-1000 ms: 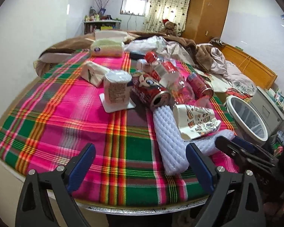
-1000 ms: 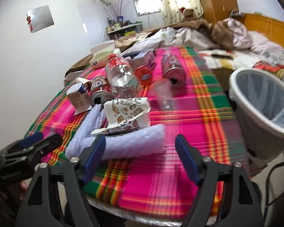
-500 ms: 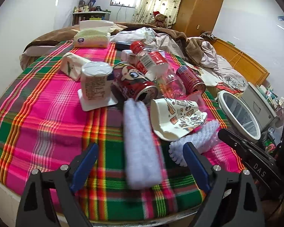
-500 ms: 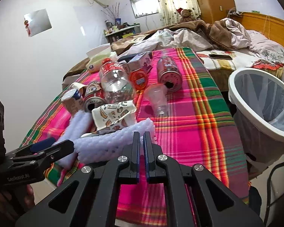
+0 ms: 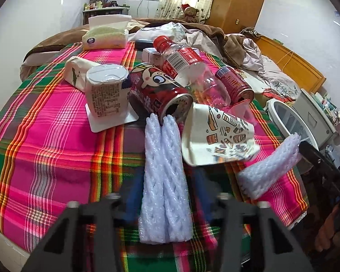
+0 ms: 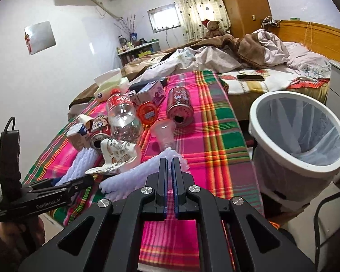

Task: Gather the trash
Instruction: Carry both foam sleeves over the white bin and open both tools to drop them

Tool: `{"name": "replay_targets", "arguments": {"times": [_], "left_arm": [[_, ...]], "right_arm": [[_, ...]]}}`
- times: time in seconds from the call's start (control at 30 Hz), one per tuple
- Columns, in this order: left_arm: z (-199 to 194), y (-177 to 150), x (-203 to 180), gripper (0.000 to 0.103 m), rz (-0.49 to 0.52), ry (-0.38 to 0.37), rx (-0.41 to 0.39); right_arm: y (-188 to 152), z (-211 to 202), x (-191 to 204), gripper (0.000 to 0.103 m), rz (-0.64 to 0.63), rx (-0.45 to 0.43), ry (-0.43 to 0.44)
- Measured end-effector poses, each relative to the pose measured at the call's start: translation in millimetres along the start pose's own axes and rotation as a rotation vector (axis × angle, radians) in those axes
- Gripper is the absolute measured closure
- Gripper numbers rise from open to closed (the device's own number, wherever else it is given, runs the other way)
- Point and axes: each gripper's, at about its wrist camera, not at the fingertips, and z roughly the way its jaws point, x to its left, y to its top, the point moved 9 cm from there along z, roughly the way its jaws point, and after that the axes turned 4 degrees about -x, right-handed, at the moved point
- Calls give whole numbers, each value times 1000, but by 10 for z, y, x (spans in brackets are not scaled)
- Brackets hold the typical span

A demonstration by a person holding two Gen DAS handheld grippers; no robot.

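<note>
Two white foam net sleeves lie among trash on the plaid-covered table (image 5: 45,136). One foam net (image 5: 163,170) runs lengthwise between the blue pads of my left gripper (image 5: 167,181), whose jaws are closing and squeeze it into two ridges. The other foam net (image 6: 133,176) is pinched at its end by my right gripper (image 6: 169,162), which is shut on it and holds it a little above the cloth. The same sleeve (image 5: 269,167) hangs from the right gripper (image 5: 312,151) in the left wrist view. A crushed paper cup (image 5: 217,136) lies between the two sleeves.
A lined white trash bin (image 6: 306,166) stands off the table's right edge. Behind the sleeves lie a red can (image 5: 156,93), a clear bottle (image 5: 188,65), a second can (image 5: 233,83), a yoghurt cup (image 5: 105,90) and a clear plastic cup (image 6: 164,131). A bed with bedding is beyond.
Both grippers stood wide open a second ago. The right one shut on its foam net and raised it. The left one moved forward over the other net and closed around it.
</note>
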Motion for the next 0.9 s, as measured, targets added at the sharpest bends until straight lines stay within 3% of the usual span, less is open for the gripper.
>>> {"name": "replay_targets", "arguments": {"times": [0.3,0.5,0.67,0.9], "left_arm": [[-258,112,-110,74,-2,-31,-72],[-508,325,-305,74,49,-45,-142],[-534,540,-612,74,103,-87,-171],[-359,707,-1231,73,179,-172,-150]], "right_arm": [[137,-143,-27,100,9,-52,17],[312,-246,-84,100,16,-97,23],[475,-333,-237,100,20,-136,-6],[675,-443,-658,100,48,-178,-89]]}}
